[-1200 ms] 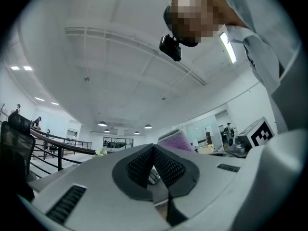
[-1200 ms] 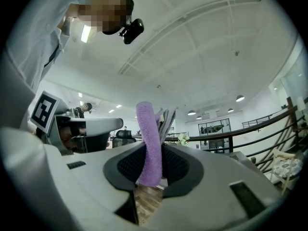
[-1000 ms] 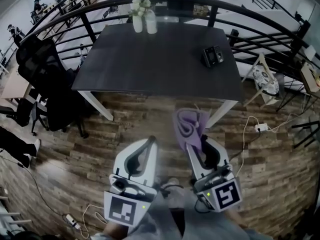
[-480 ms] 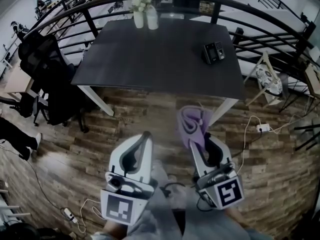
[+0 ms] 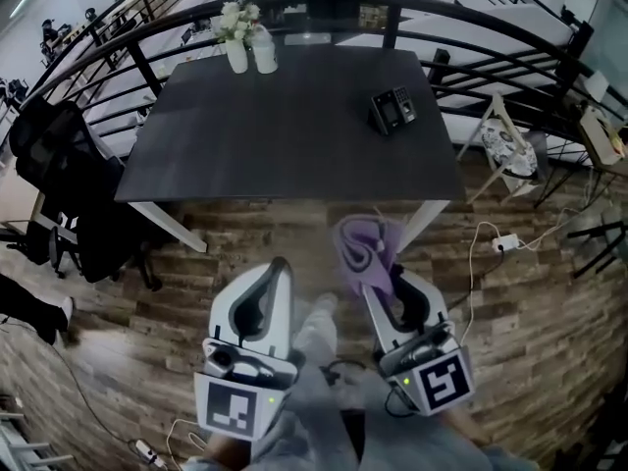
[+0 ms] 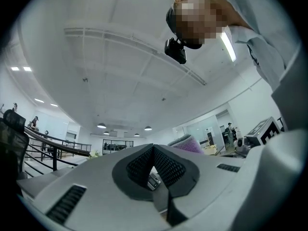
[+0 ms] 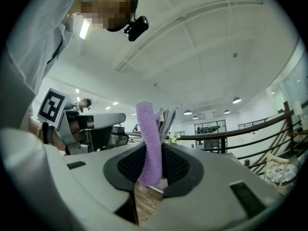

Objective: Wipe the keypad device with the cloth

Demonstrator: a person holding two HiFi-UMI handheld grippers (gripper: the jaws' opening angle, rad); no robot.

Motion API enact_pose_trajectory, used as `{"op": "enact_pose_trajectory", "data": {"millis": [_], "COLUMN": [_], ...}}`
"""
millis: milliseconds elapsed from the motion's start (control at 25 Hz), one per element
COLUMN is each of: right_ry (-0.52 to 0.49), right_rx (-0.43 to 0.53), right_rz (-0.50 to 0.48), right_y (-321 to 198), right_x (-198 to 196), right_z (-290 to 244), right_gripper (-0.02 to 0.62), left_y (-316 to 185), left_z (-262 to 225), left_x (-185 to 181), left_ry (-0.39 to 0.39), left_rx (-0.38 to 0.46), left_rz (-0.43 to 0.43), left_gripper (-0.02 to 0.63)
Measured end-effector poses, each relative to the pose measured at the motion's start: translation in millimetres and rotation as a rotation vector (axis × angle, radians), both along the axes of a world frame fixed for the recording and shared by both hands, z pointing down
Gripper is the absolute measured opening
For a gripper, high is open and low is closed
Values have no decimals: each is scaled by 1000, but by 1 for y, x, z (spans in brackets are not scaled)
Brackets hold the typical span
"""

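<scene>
The keypad device (image 5: 393, 111), small and black, stands near the far right edge of the dark table (image 5: 285, 135). My right gripper (image 5: 378, 281) is held low over the wooden floor in front of the table, shut on a folded purple cloth (image 5: 364, 248) that sticks up between its jaws; the right gripper view shows the purple cloth (image 7: 150, 143) pinched there. My left gripper (image 5: 280, 271) hovers beside it on the left, jaws shut with nothing between them. Both are well short of the table. The left gripper view looks up at the ceiling, past its jaws (image 6: 154, 165).
Two white vases with flowers (image 5: 245, 42) stand at the table's far left. Black office chairs (image 5: 69, 175) are left of the table. A curved black railing (image 5: 491, 27) runs behind it. Cables and a power strip (image 5: 505, 243) lie on the floor at right.
The view has shifted so the table and keypad device sit further left and slightly nearer. Both grippers keep their places in the frame, the cloth still held.
</scene>
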State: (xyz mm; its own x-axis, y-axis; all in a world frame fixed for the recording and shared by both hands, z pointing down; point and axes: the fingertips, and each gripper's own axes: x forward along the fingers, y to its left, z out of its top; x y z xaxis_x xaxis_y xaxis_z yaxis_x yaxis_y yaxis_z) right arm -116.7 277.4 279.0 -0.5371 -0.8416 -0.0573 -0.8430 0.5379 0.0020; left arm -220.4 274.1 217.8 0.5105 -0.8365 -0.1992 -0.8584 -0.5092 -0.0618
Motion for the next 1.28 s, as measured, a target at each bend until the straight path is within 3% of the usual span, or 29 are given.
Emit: {"op": "enact_pose_trajectory", "data": {"millis": [1120,1280], "right_ry": [15,18], "right_rx": [-27,-35], "right_rz": [299,350], "right_y": [-213,-224], "right_x": [50,64], "right_z": [-2,0], "right_gripper": [98,98], "left_y": [-237,-255], "left_z": [1,2], "left_x": [62,74], "left_ry": [-3,43], "left_rx": [-30,-57], "left_rz": [325,384], "left_gripper": [12,12]}}
